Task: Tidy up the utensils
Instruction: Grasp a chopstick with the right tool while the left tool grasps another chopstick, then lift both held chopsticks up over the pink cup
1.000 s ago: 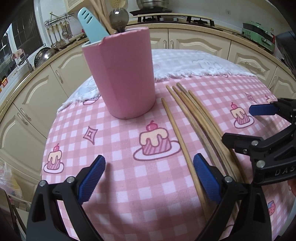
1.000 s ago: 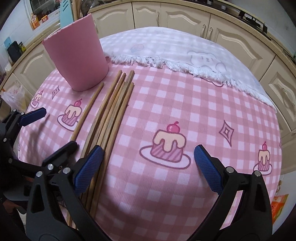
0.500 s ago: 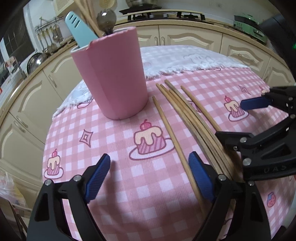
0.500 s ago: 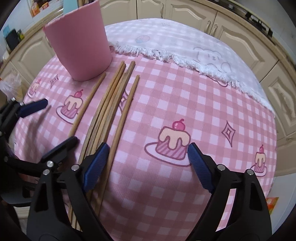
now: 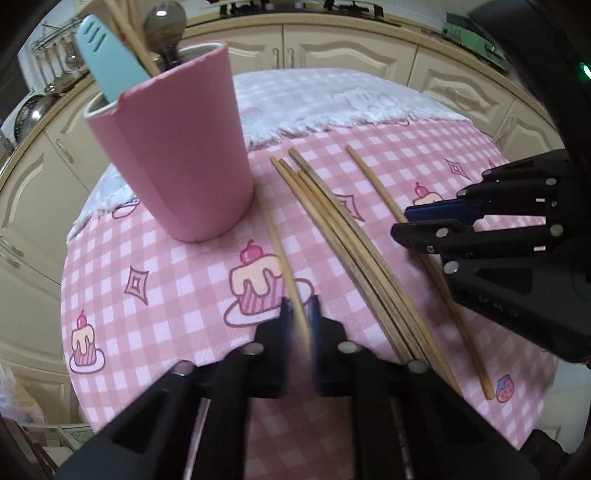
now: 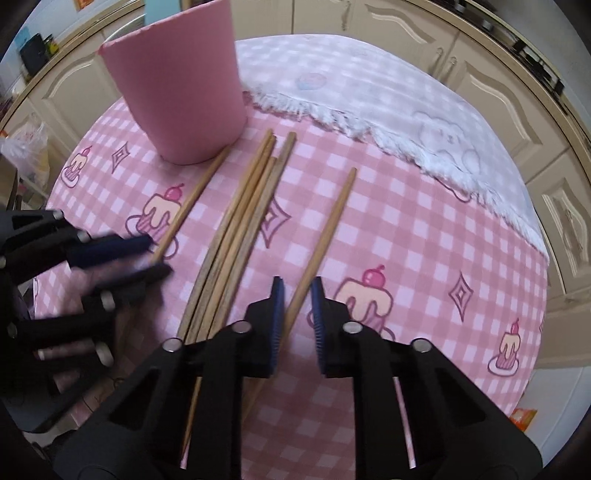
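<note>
The left hand-held gripper (image 5: 298, 317) has come in narrow around the near end of the leftmost wooden chopstick (image 5: 281, 243). Its blue pads sit tight on either side of the stick, which reads as a pinch. This stick runs away from the camera toward the foot of the pink utensil cup (image 5: 173, 147), which stands on the far left of the counter (image 5: 147, 332), itself covered in a pink checked cloth.

The right hand-held gripper (image 6: 297, 314) is closing around a second, lone chopstick (image 6: 325, 236) that lies off to the right. The stick passes between the pads, but a sliver of gap shows on each side, so it is not yet pinched. Between the two singles lies a loose bundle of chopsticks (image 6: 236, 236), fanned slightly at the far end.

The sticks should handle as light, stiff and smooth — easy to lift, but prone to swivel or slide in flat pads when held so near one end. A hold closer to the middle would tip less. Held by the end, each needs a firm squeeze and a slow swing upright — the cup already holds a teal spatula (image 5: 107, 59) and a metal spoon (image 5: 162, 26), so the opening is crowded.
</note>
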Action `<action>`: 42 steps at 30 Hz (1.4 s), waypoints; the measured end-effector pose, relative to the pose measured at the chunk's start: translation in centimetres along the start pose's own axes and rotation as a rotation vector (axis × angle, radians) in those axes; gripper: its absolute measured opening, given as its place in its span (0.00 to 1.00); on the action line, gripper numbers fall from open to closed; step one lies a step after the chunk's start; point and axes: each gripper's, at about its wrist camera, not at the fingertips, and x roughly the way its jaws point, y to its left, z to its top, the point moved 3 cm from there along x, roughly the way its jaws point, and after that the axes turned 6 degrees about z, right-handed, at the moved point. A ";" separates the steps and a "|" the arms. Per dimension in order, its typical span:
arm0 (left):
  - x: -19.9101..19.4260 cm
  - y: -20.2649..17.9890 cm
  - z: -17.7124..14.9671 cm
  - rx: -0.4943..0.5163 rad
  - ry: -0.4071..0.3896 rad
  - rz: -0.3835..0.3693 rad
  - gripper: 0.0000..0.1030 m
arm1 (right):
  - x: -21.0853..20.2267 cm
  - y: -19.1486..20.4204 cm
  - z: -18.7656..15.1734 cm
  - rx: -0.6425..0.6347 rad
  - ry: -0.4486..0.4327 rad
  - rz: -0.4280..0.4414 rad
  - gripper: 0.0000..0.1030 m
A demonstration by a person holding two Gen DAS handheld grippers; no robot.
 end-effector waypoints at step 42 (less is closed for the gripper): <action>-19.9 10.2 9.0 -0.385 -0.889 -0.008 0.05 | -19.0 -0.1 11.3 0.104 -0.902 0.385 0.06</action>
